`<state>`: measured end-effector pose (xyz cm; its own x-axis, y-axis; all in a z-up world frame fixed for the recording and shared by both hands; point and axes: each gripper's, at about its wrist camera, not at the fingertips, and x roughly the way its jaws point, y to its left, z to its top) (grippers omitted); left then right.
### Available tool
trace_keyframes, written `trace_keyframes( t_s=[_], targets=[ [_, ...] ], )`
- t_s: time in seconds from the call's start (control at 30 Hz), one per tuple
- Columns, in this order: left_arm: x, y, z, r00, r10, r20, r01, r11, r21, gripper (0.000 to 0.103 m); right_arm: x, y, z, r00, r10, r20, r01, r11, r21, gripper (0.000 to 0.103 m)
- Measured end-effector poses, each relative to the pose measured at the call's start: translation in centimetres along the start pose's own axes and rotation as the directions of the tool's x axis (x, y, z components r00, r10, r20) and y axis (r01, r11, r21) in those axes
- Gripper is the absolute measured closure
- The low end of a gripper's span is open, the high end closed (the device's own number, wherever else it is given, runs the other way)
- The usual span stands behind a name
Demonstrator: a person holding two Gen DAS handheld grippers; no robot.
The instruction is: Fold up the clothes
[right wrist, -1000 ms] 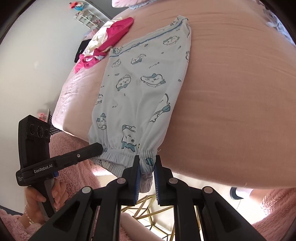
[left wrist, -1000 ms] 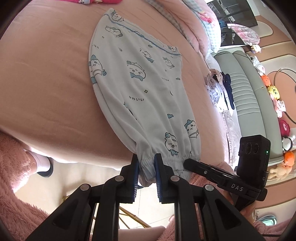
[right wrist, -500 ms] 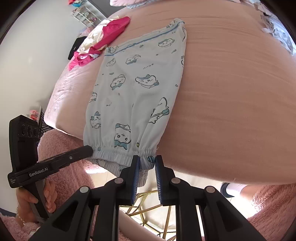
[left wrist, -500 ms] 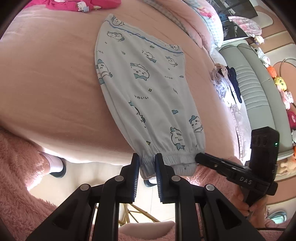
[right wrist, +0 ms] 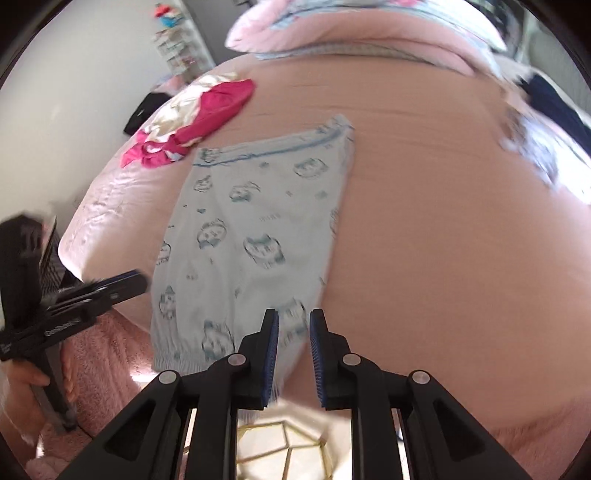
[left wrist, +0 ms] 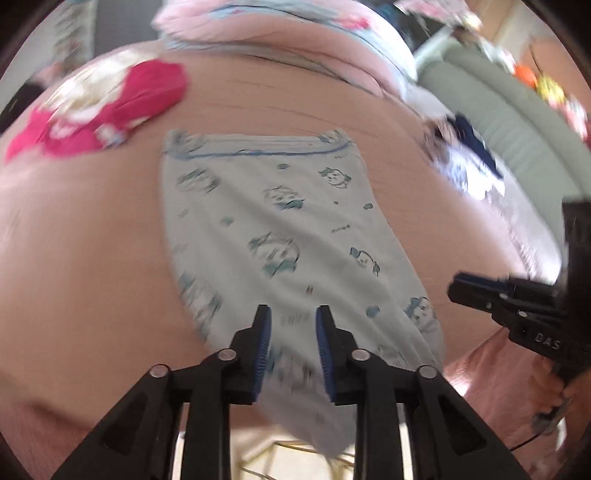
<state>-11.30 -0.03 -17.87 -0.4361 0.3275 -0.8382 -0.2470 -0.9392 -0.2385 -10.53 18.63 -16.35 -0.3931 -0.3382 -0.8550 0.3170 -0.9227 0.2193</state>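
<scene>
Pale blue printed pants [left wrist: 280,236] lie lengthwise on the pink bed [left wrist: 81,258], waistband far, cuffs hanging over the near edge. They also show in the right wrist view [right wrist: 258,229]. My left gripper [left wrist: 293,314] is open, jaws apart over the lower leg fabric, gripping nothing. My right gripper [right wrist: 293,317] is open too, over the right cuff corner. Each gripper shows in the other's view: the right one [left wrist: 509,295], the left one [right wrist: 92,291]. Both views are motion-blurred.
A crumpled magenta garment [left wrist: 99,110] lies at the far left of the bed, also in the right wrist view [right wrist: 199,122]. Pillows [left wrist: 295,26] sit at the head. Dark and patterned clothes [left wrist: 472,162] lie at the right. A gold wire frame [right wrist: 280,446] stands on the floor below.
Both grippers have let go of the cuffs and opened. Both have swung up to look along the pants. The cuffs now hang loose over the bed edge.
</scene>
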Motion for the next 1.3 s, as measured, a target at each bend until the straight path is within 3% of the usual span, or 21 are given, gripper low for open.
trace_keyframes(
  t_s=[0.03, 0.07, 0.1, 0.2, 0.37, 0.43, 0.5, 0.6, 0.67, 0.73, 0.87, 0.93, 1.0, 1.03, 1.07, 1.13, 1.2, 1.27, 1.3],
  targets=[
    [1.2, -0.5, 0.9, 1.000, 0.006, -0.008, -0.005, 0.999, 0.038, 0.050, 1.0, 0.8, 0.8, 1.000, 0.002, 0.001, -0.002, 0.999, -0.035, 0.086],
    [2.3, -0.4, 1.4, 1.000, -0.002, -0.031, 0.004, 0.999, 0.052, 0.044, 2.1, 1.4, 1.6, 1.000, 0.012, -0.013, -0.013, 0.998, -0.063, 0.086],
    [3.3, -0.4, 1.9, 0.998, -0.005, -0.055, 0.009, 0.998, 0.068, 0.043, 3.3, 1.9, 2.1, 0.999, 0.030, -0.035, -0.033, 0.996, -0.082, 0.086],
    [4.9, -0.3, 1.3, 0.986, 0.094, -0.139, -0.069, 0.983, 0.171, 0.044, 6.6, 2.1, 2.0, 0.992, 0.014, -0.129, -0.027, 0.995, -0.097, 0.086],
    [2.6, 1.4, -0.6, 0.965, 0.121, -0.234, -0.055, 0.961, 0.271, 0.044, 5.8, -0.7, 0.1, 0.980, 0.001, -0.200, -0.012, 0.998, -0.056, 0.086],
    [1.8, 2.2, 0.7, 0.973, 0.097, -0.207, -0.046, 0.970, 0.239, 0.044, 4.6, -1.7, 0.3, 0.983, 0.009, -0.185, -0.018, 0.999, -0.047, 0.086],
    [1.8, 2.3, 3.0, 0.991, 0.071, -0.116, -0.043, 0.974, 0.224, 0.044, 4.2, -2.2, 1.8, 0.990, -0.014, -0.141, 0.008, 0.999, -0.045, 0.086],
    [4.3, 1.9, 6.4, 0.998, 0.062, -0.017, -0.057, 0.974, 0.221, 0.044, 5.3, -1.4, 4.7, 0.998, 0.016, -0.069, -0.019, 0.999, -0.047, 0.085],
    [7.2, 1.8, 7.6, 0.993, 0.088, -0.076, -0.070, 0.973, 0.221, 0.044, 7.5, -0.2, 6.2, 0.996, 0.051, -0.067, -0.055, 0.997, -0.055, 0.085],
    [8.4, 1.9, 7.6, 0.988, 0.106, -0.115, -0.075, 0.967, 0.244, 0.043, 10.0, 1.0, 7.2, 0.995, 0.031, -0.099, -0.041, 0.995, -0.092, 0.085],
    [6.6, 3.6, 6.0, 0.961, 0.225, -0.162, -0.163, 0.932, 0.323, 0.040, 11.0, -0.5, 7.4, 0.995, -0.026, -0.101, 0.018, 0.996, -0.082, 0.091],
    [5.6, 5.4, 5.6, 0.950, 0.243, -0.195, -0.184, 0.943, 0.279, 0.034, 10.0, -2.6, 7.3, 0.993, -0.066, -0.093, 0.063, 0.997, -0.035, 0.092],
    [4.7, 6.2, 5.9, 0.955, 0.226, -0.190, -0.187, 0.961, 0.205, 0.035, 8.9, -4.3, 7.1, 0.995, -0.034, -0.091, 0.037, 0.999, 0.029, 0.090],
    [4.3, 5.4, 5.9, 0.968, 0.200, -0.152, -0.166, 0.963, 0.212, 0.035, 8.5, -4.0, 7.0, 0.995, -0.045, -0.088, 0.046, 0.999, 0.018, 0.083],
    [3.9, 4.6, 6.0, 0.978, 0.171, -0.116, -0.142, 0.965, 0.220, 0.035, 8.1, -3.3, 6.9, 0.994, -0.063, -0.084, 0.063, 0.998, -0.006, 0.083],
    [4.0, 2.1, 5.7, 0.994, 0.081, -0.075, -0.060, 0.968, 0.245, 0.035, 7.7, -1.8, 6.3, 0.997, -0.023, -0.080, 0.019, 0.999, -0.048, 0.083],
    [5.3, 0.1, 4.8, 0.990, 0.083, -0.111, -0.051, 0.961, 0.271, 0.035, 7.9, 0.1, 5.4, 0.995, 0.013, -0.103, -0.021, 0.997, -0.075, 0.083],
    [5.9, -0.1, 3.3, 0.978, 0.161, -0.134, -0.117, 0.951, 0.288, 0.035, 8.6, 1.0, 3.9, 0.989, -0.022, -0.145, 0.008, 0.995, -0.097, 0.083],
    [5.3, 0.0, 2.6, 0.980, 0.166, -0.114, -0.129, 0.952, 0.278, 0.035, 8.3, 0.7, 3.2, 0.989, -0.021, -0.149, 0.009, 0.996, -0.087, 0.083]
  ],
)
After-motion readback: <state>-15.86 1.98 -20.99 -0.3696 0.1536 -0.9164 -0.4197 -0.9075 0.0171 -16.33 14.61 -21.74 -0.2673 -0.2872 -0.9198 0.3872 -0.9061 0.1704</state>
